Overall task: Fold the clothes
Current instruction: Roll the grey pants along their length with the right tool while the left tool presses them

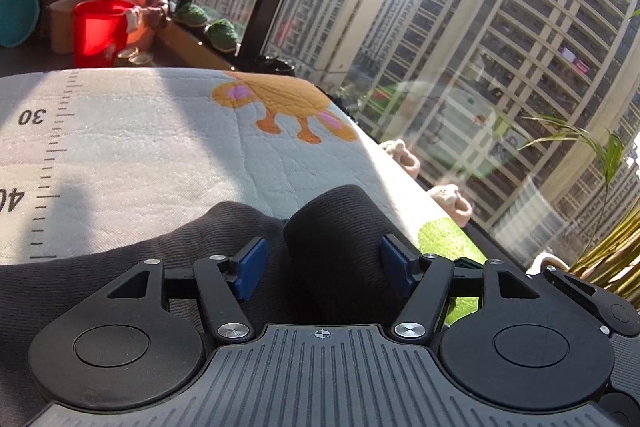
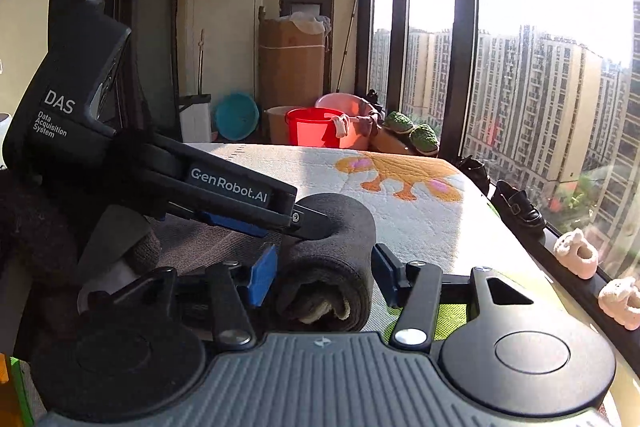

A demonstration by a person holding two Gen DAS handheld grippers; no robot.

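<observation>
A dark grey garment (image 1: 336, 247) lies on the white quilted mat (image 1: 160, 147), partly rolled into a thick tube at its right edge. My left gripper (image 1: 324, 265) is open, its blue pads (image 1: 252, 267) either side of the roll. In the right wrist view the roll (image 2: 332, 255) shows its open end with a lighter lining. My right gripper (image 2: 324, 275) is open around that end. The left gripper's body (image 2: 224, 191) reaches over the flat part of the garment (image 2: 200, 247) and touches the roll's top.
The mat (image 2: 400, 219) bears a ruler print and an orange cartoon animal (image 1: 280, 103). Behind stand a red bucket (image 1: 102, 31), a pink basin and a cardboard box (image 2: 290, 63). Shoes and slippers (image 2: 576, 251) line the window sill at the right.
</observation>
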